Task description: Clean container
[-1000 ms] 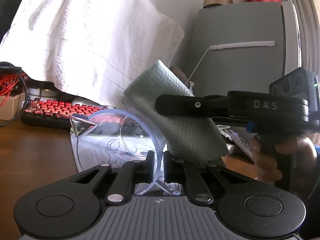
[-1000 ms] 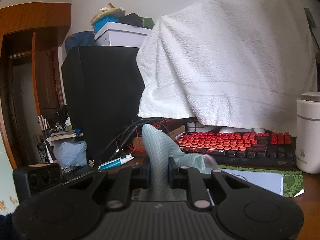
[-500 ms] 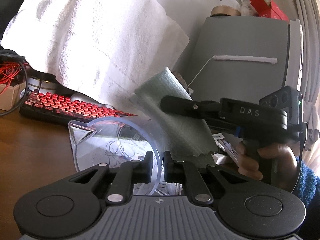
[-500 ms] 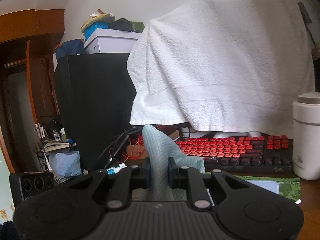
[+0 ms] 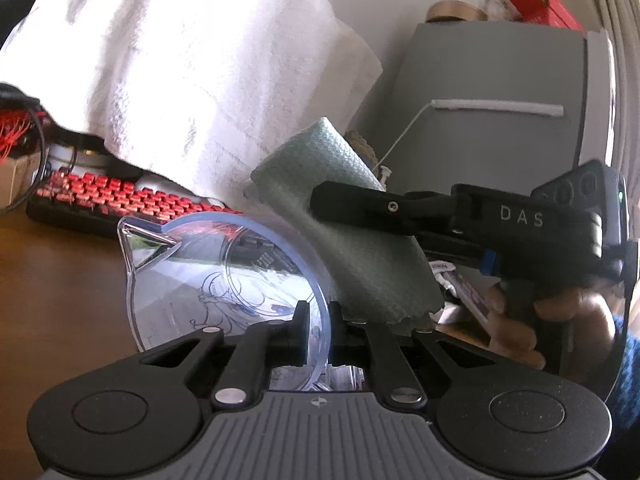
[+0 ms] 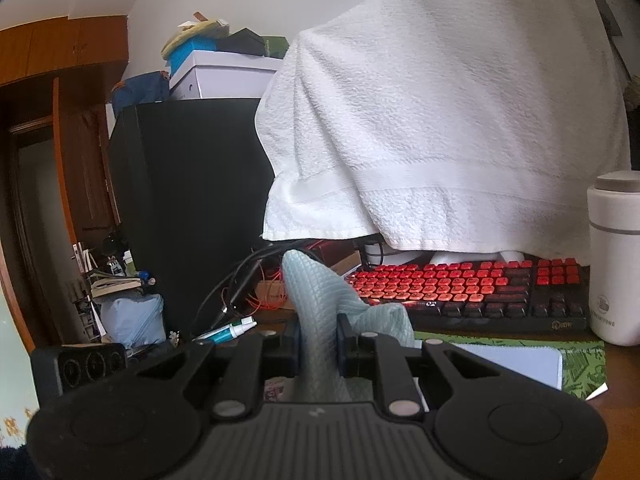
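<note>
Container point(image 5: 224, 280): clear plastic jug with a pour spout on its far-left edge and a pale blue rim, tipped on its side so its open mouth faces my left camera; through the wall I can see printed line art and paper below it.
Left gripper point(image 5: 319, 330): my two black fingers are drawn close together with the container's rim pinched between them, the jug body reaching out ahead and to the left of the fingertips.
Cloth point(image 5: 352, 232): grey-green waffle-weave, hanging just right of the container's rim; whether it touches the rim I cannot tell.
Right gripper point(image 6: 318, 338): fingers nearly together, clamped on the cloth, which stands up in a rounded fold between and above the tips; from my left camera this gripper reaches in from the right, level, marked "DAS".
Right hand point(image 5: 532, 316): fingers wrapped round the black handle below the gripper body, a blue sleeve at the wrist.
Desk point(image 5: 60, 280): brown wood under the container.
Keyboard point(image 6: 464, 284): black with red keys, beyond both grippers.
Towel point(image 6: 440, 112): white, draped over something tall behind the keyboard.
</note>
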